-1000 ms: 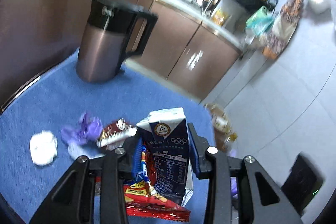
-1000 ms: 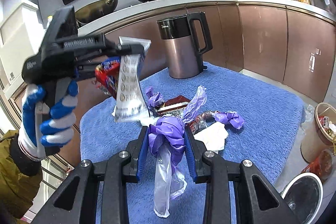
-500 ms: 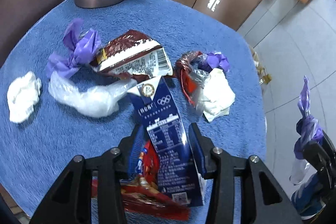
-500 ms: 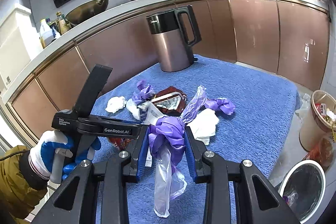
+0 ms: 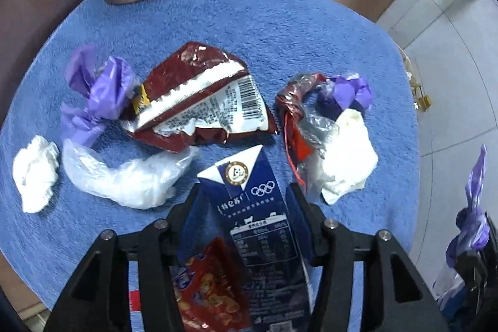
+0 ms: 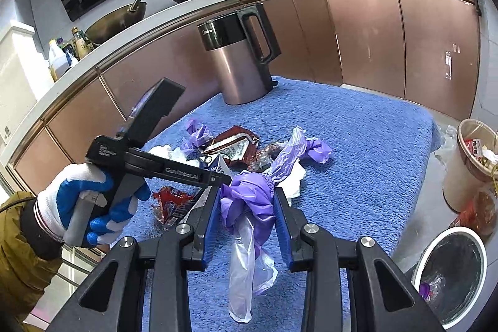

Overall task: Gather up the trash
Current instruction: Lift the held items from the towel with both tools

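My left gripper (image 5: 244, 192) points steeply down at the blue cloth (image 5: 280, 21) and its jaws are opening. A dark blue milk carton (image 5: 249, 207) and a red snack wrapper (image 5: 211, 285) lie loosely between them. Ahead lie a brown wrapper (image 5: 199, 101), a purple bag (image 5: 99, 89), a clear plastic bag (image 5: 130, 176), two white tissues (image 5: 34, 170) (image 5: 348, 157) and a crumpled red wrapper (image 5: 295, 120). My right gripper (image 6: 246, 198) hovers over the cloth's near side, shut on a purple and clear bag bundle (image 6: 249, 207).
A copper kettle (image 6: 242, 64) stands at the cloth's far edge, before brown cabinets. On the floor to the right are a white-rimmed bin (image 6: 448, 273) and a paper bucket (image 6: 467, 157) of rubbish. A gloved hand (image 6: 77, 201) holds the left gripper.
The left gripper has swung down from facing the kettle to pointing at the trash pile, and its jaws have widened around the carton and wrapper. The right gripper has barely moved, still holding its bundle.
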